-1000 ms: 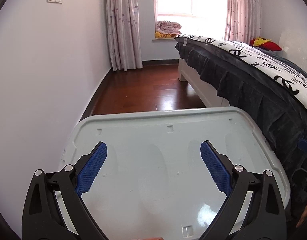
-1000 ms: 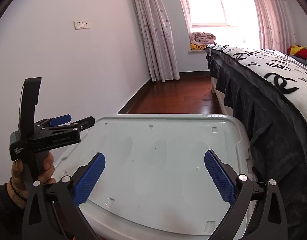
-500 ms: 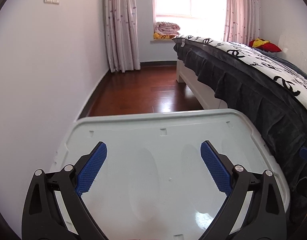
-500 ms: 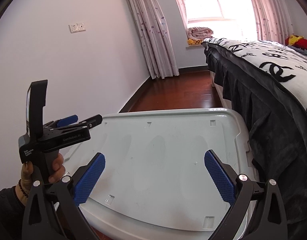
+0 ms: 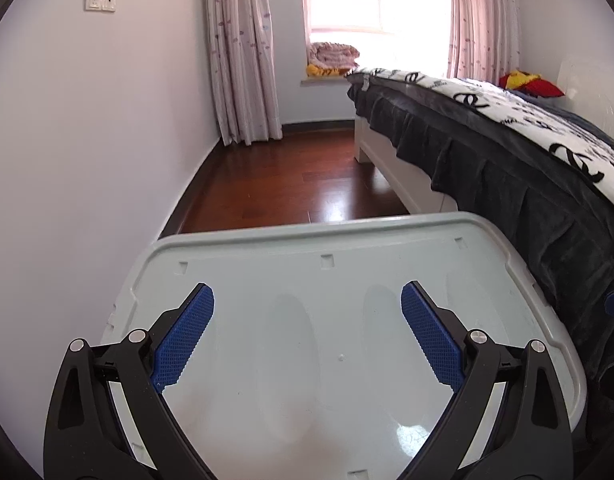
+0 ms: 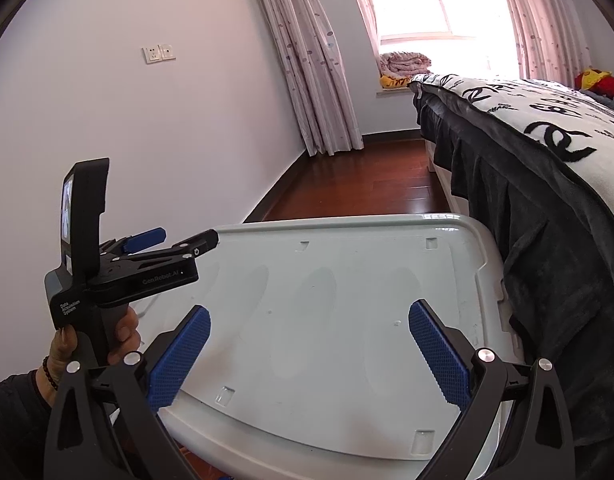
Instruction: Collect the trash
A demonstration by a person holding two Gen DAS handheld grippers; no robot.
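Both claws spread wide, empty: left gripper [image 5: 307, 336] and right gripper [image 6: 309, 354] poised over bare grey bin lid [image 5: 327, 344] beside bed [image 6: 547, 184]. No trash visible anywhere; handling and grip point impossible to judge.

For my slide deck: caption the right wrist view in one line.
Open right gripper above a pale storage-bin lid beside the bed, left gripper at left.
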